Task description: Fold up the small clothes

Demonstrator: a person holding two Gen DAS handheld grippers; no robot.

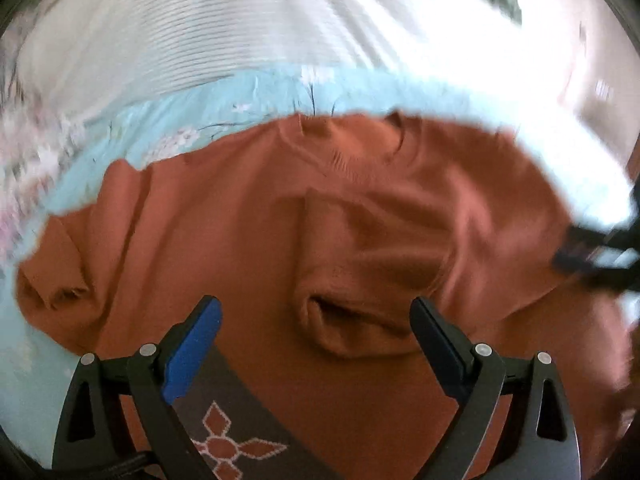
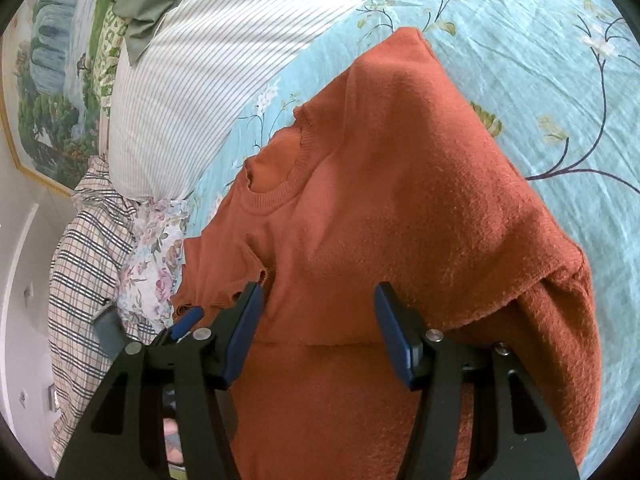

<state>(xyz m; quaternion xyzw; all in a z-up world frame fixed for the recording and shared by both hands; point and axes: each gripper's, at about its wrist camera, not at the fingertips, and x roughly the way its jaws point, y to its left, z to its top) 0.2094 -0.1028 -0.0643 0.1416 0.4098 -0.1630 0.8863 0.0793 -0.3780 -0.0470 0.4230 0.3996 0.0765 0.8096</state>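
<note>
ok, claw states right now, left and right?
Left claw: open, holding nothing, over the orange sweater.
Right claw: open, holding nothing, over the same sweater.

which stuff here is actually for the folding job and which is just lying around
For the job: orange sweater, left claw, right claw, both open.

Lying about: striped pillow, plaid cloth, floral cloth, green pillow, wall painting, floral bedsheet.

Floral bedsheet (image 2: pixel 560 80) lay bare right of the rust sweater (image 2: pixel 380 200), open for passage. Striped pillow (image 2: pixel 192 80), plaid cloth (image 2: pixel 88 240) and floral cloth (image 2: pixel 156 272) crowded the sweater's left side.
</note>
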